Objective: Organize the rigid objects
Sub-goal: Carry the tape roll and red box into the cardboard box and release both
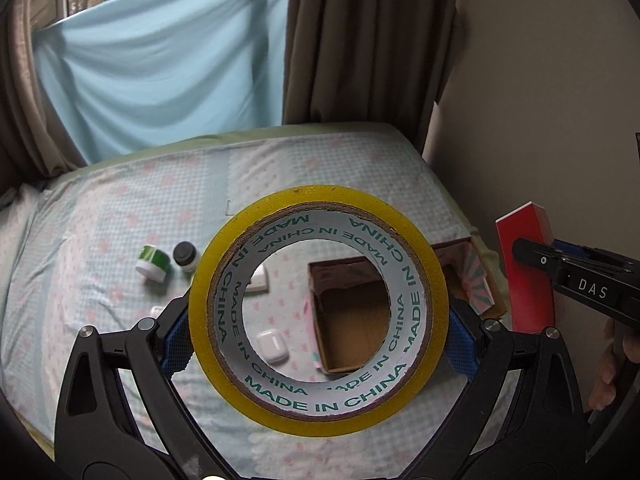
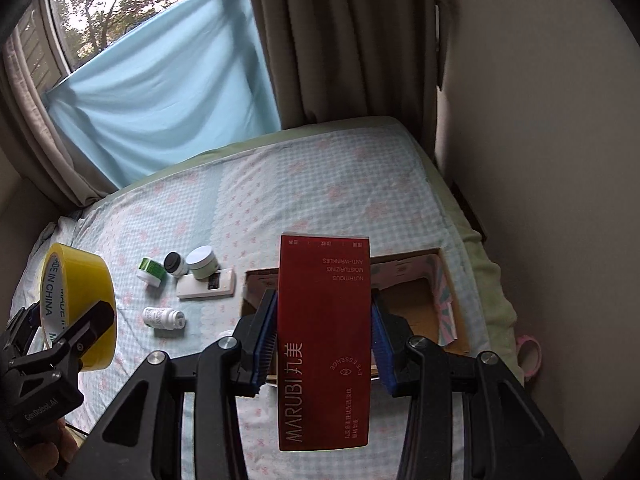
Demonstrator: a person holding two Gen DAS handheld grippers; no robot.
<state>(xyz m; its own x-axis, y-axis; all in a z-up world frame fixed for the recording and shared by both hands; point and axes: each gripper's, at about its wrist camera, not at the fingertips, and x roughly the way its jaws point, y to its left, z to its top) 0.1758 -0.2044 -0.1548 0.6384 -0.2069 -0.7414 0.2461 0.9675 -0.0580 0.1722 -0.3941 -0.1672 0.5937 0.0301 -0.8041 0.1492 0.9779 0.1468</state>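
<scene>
My left gripper (image 1: 318,340) is shut on a yellow tape roll (image 1: 320,416), held above the bed; the tape roll also shows in the right wrist view (image 2: 90,300). My right gripper (image 2: 324,340) is shut on a red MARUBI box (image 2: 324,340), held upright above an open cardboard box (image 2: 416,300). The red box also shows at the right of the left wrist view (image 1: 528,276). The cardboard box (image 1: 348,332) shows through the tape's hole and looks empty.
On the checked bedsheet (image 2: 320,184) lie a green-white jar (image 2: 150,270), a black-lidded jar (image 2: 175,264), a pale green jar (image 2: 203,263), a white remote (image 2: 206,286), a white bottle (image 2: 164,318) and a white earbud case (image 1: 272,346). A pink tape roll (image 2: 528,354) lies off the bed's right edge.
</scene>
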